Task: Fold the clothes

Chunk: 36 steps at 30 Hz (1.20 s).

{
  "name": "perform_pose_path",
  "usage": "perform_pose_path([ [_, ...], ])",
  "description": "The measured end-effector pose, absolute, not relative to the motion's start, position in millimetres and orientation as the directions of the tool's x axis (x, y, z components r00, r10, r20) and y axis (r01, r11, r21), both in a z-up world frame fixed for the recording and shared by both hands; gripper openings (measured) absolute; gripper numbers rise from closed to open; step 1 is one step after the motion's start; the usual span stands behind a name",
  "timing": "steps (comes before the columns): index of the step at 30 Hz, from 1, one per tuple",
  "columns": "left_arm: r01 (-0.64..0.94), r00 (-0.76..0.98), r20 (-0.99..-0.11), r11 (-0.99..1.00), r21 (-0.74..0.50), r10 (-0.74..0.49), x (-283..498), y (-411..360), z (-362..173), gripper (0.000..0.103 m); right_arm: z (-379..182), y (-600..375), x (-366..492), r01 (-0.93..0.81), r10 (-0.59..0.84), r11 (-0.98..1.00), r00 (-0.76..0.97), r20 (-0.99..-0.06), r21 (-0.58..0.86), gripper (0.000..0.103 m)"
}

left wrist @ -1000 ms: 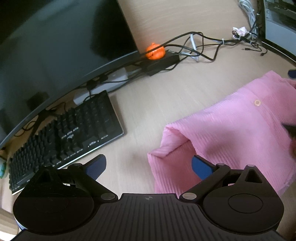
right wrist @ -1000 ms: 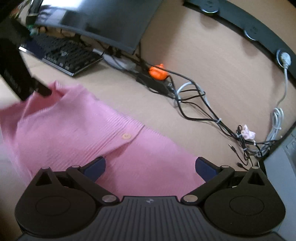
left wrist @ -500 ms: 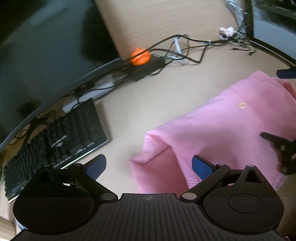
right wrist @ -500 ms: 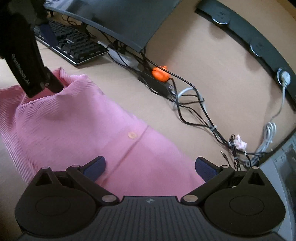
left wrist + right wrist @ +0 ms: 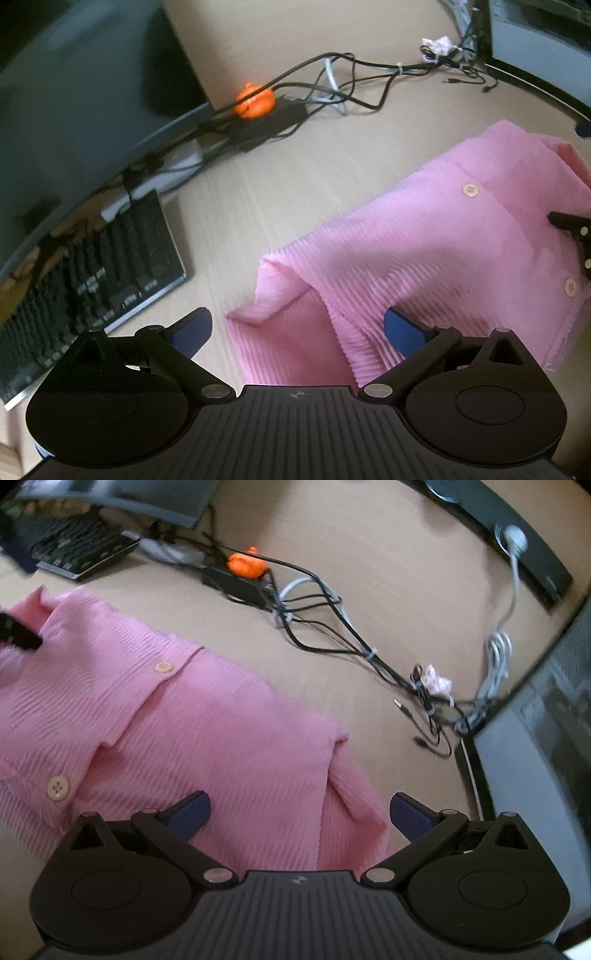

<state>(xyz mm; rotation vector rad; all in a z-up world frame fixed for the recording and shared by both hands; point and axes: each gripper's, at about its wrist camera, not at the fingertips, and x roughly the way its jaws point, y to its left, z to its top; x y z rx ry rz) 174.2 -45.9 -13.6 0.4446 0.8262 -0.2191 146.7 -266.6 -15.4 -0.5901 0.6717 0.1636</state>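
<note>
Blue-padded, my left gripper point(image 5: 297, 330) and right gripper point(image 5: 299, 812) are both gaping wide, hovering over the pink shirt point(image 5: 166, 723) lying on the desk point(image 5: 258, 192). The keyboard point(image 5: 92, 273) is blurring; its lettering is unreadable.

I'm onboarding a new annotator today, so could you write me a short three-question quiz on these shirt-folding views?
1. True or false: the left claw is shut on the pink shirt.
2. How many buttons show on the shirt in the right wrist view? A) none B) two C) five
3. Fill in: the small orange object sits on a black ____ among the cables.

Key
1. False: both the left and the right claw are open, fingers spread over the fabric.
2. B: one button near the placket's far end, another nearer the camera.
3. Box, likely a power adapter or strip.
</note>
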Motion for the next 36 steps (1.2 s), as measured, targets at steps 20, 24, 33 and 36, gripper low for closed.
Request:
perform_pose_path([
  [20,0.321,0.635,-0.772,0.9,0.296,0.027,209,-45,-26,0.103,-5,-271,219,-0.246,-0.082,0.842,0.822,-0.564,-0.48,0.103],
  [24,0.302,0.63,-0.776,0.909,0.286,0.035,203,-54,-25,0.103,13,-283,246,-0.184,-0.06,0.922,0.801,-0.596,-0.341,0.103],
  [33,0.313,0.632,-0.774,0.923,0.222,-0.028,167,-25,2,0.102,-11,-279,260,-0.212,-0.082,0.901,0.772,-0.63,-0.377,0.103],
  [36,0.32,0.603,-0.797,0.923,0.214,-0.024,150,-24,-4,0.102,-6,-289,231,-0.215,-0.045,0.918,0.778,-0.627,-0.333,0.103],
])
